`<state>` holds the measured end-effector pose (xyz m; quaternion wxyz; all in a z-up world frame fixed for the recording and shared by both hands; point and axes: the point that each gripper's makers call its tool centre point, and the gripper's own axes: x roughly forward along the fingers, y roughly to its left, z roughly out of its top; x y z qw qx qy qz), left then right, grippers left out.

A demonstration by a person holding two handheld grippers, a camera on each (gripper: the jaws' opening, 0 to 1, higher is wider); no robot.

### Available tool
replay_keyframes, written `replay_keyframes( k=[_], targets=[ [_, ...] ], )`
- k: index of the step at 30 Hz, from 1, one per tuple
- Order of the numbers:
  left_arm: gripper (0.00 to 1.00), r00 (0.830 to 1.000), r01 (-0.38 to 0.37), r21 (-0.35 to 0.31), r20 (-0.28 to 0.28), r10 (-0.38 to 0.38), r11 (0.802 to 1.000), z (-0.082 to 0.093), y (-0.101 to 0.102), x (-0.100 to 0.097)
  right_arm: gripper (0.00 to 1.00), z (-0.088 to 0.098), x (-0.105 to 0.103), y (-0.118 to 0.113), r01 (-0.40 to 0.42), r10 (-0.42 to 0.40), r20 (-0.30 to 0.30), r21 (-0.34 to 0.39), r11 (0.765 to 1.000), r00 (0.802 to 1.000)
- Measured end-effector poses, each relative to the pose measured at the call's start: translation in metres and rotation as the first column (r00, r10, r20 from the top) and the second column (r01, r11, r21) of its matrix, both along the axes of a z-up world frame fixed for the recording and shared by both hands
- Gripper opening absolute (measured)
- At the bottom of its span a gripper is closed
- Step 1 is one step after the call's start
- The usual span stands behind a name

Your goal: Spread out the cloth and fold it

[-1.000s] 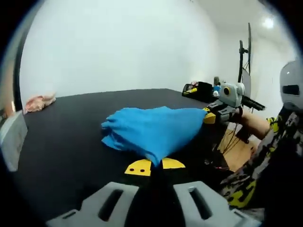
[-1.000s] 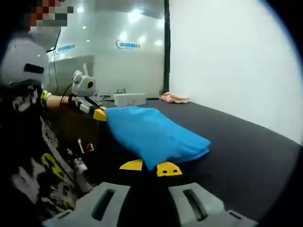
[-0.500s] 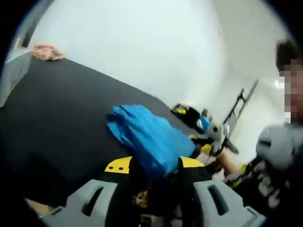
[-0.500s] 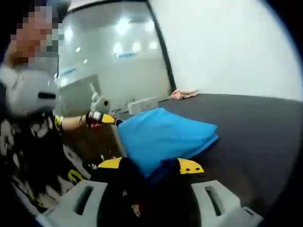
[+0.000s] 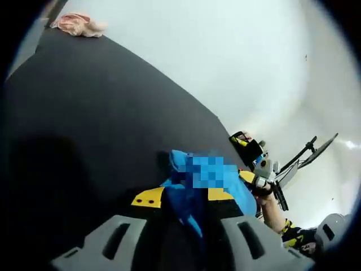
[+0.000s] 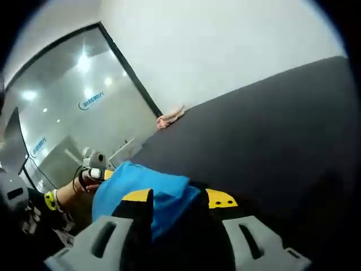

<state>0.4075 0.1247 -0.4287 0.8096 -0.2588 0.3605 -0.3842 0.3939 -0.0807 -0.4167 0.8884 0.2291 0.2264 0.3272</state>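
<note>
The black bench [image 5: 96,113] is spreading wide across the left gripper view, running from the near edge up to a white wall [image 5: 214,51] on its far side; in the right gripper view the same dark top [image 6: 271,130] is sloping away toward a glass partition [image 6: 67,113] with ceiling lights reflecting in it.

The blue cloth [image 5: 194,180] is hanging bunched at the near edge of the bench, stretched between the two grippers. In the left gripper view it is lying right between the yellow-tipped jaws of the left gripper [image 5: 183,199], a fold draping down past them, and the jaws are sitting apart with the cloth filling the gap, so whether they are pinching it is hard to tell. In the right gripper view the cloth [image 6: 141,189] is covering the left jaw of the right gripper [image 6: 179,199] and spilling out to the left; the jaws here are also standing apart with fabric between them, and the grip itself is hidden.

The person's forearm [image 6: 70,192] is reaching in from the left of the right gripper view, holding the other gripper at the cloth's far corner. A small pink rag [image 5: 79,23] is lying at the far corner of the bench, well apart from the blue cloth.
</note>
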Motion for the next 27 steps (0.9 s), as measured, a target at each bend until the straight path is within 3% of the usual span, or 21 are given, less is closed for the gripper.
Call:
replay_keyframes(
  k=[1, 3, 4, 6, 7, 9, 13, 14, 15, 16, 18, 22, 23, 24, 26, 27],
  targets=[
    [0.24, 1.0, -0.006, 0.025, 0.007, 0.005, 1.0, 0.001, 0.002, 0.0, 0.33, 0.001, 0.0, 0.003, -0.008, 0.008, -0.002, 0.004, 1.0, 1.0],
    [0.24, 0.99, -0.039, 0.085, 0.138, 0.027, 0.996, 0.01, 0.015, 0.01, 0.33, 0.0, -0.003, 0.008, -0.022, 0.022, 0.016, -0.021, 1.0, 1.0],
    [0.23, 0.987, -0.058, 0.034, 0.155, 0.052, 0.998, 0.018, 0.017, 0.014, 0.33, 0.0, -0.004, 0.01, -0.029, 0.03, 0.028, -0.034, 0.999, 0.999],
    [0.22, 0.999, -0.053, -0.065, -0.002, 0.053, 0.996, 0.02, 0.016, 0.005, 0.32, 0.0, -0.005, 0.015, -0.041, 0.043, 0.037, -0.039, 0.998, 0.998],
    [0.22, 0.997, -0.081, -0.092, -0.011, 0.08, 0.992, 0.02, 0.017, 0.012, 0.32, 0.0, -0.005, 0.02, -0.051, 0.052, 0.034, -0.034, 0.998, 0.998],
    [0.22, 0.997, -0.08, -0.055, 0.002, 0.081, 0.995, 0.01, 0.014, 0.015, 0.29, -0.001, -0.004, 0.022, -0.058, 0.059, 0.037, -0.047, 0.997, 0.998],
    [0.14, 0.999, -0.039, -0.057, -0.032, 0.038, 0.998, 0.006, 0.001, 0.004, 0.25, -0.003, -0.003, 0.017, -0.054, 0.056, 0.035, -0.051, 0.997, 0.998],
    [0.15, 0.998, -0.042, -0.029, -0.045, 0.04, 0.999, 0.0, 0.001, 0.004, 0.21, -0.005, -0.003, 0.017, -0.058, 0.063, 0.059, -0.093, 0.994, 0.996],
    [0.1, 1.0, 0.013, 0.061, -0.001, -0.013, 0.998, -0.014, 0.004, -0.001, 0.18, -0.007, -0.003, 0.016, -0.059, 0.068, 0.072, -0.121, 0.991, 0.995],
    [0.04, 0.997, -0.013, 0.053, 0.07, 0.009, 0.998, -0.009, 0.004, 0.005, 0.15, -0.007, -0.004, 0.018, -0.058, 0.067, 0.073, -0.116, 0.992, 0.995],
    [0.01, 0.999, -0.019, 0.06, 0.043, 0.017, 0.998, -0.01, 0.005, 0.003, 0.09, -0.008, -0.003, 0.018, -0.055, 0.063, 0.069, -0.115, 0.992, 0.996],
    [0.0, 0.999, -0.022, -0.031, 0.032, 0.022, 0.999, -0.002, -0.002, 0.0, 0.04, -0.003, -0.002, 0.016, -0.057, 0.066, 0.082, -0.099, 0.993, 0.994],
    [0.0, 1.0, -0.019, -0.025, 0.012, 0.019, 1.0, -0.002, -0.001, 0.0, 0.04, -0.001, -0.002, 0.016, -0.058, 0.066, 0.086, -0.094, 0.994, 0.994],
    [0.0, 0.999, -0.019, -0.072, 0.046, 0.023, 0.997, 0.009, -0.006, 0.002, 0.03, 0.008, -0.001, 0.016, -0.062, 0.073, 0.135, -0.083, 0.995, 0.988],
    [0.0, 0.999, 0.005, -0.076, 0.052, -0.001, 0.997, 0.02, -0.014, 0.0, 0.03, 0.016, -0.001, 0.013, -0.061, 0.073, 0.155, -0.083, 0.995, 0.985],
    [0.0, 0.996, 0.014, -0.092, 0.091, -0.005, 0.996, 0.029, -0.018, 0.002, 0.03, 0.022, 0.001, 0.012, -0.06, 0.071, 0.172, -0.069, 0.996, 0.983]
  ],
)
